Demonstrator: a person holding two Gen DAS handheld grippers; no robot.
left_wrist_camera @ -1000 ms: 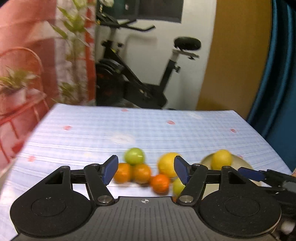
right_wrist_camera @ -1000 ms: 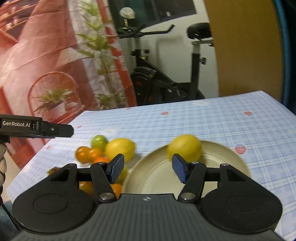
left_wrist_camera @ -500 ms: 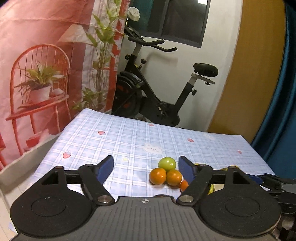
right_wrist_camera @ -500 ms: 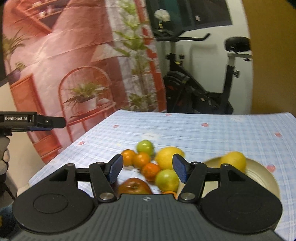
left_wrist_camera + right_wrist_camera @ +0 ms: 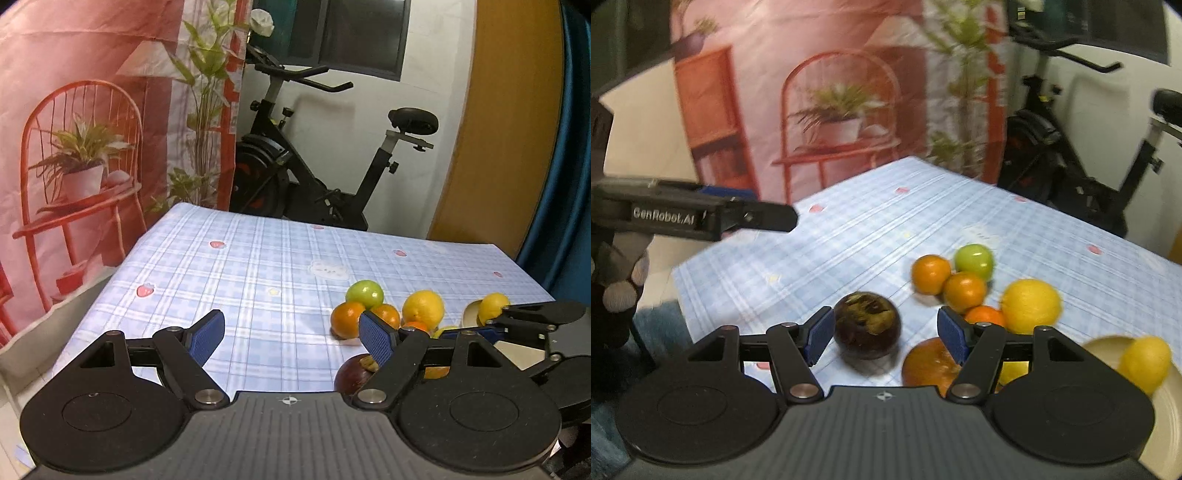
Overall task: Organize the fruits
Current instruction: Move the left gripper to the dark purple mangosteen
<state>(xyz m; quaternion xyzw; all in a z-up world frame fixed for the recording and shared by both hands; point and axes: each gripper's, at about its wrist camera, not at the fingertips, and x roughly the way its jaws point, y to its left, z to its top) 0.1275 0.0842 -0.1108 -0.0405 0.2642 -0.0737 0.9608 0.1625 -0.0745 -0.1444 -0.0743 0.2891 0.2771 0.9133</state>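
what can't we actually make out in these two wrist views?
- Plate: right wrist view, cut off by the frame edge and the right gripper body; contents partly unseen.
- Brown-orange fruit: same view, lower half hidden behind the gripper.
- Dark purple fruit: left wrist view, mostly behind a left gripper finger.

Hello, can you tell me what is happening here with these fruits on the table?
A person holds a hand-held gripper in each hand and sorts fruit on a checked tablecloth. One lemon already lies on the cream plate. The right hand-held gripper, open, is aimed at a dark purple mangosteen, which sits just ahead of its fingers. The left hand-held gripper is open and holds nothing. The oranges, a green fruit and a yellow citrus remain clustered on the cloth.
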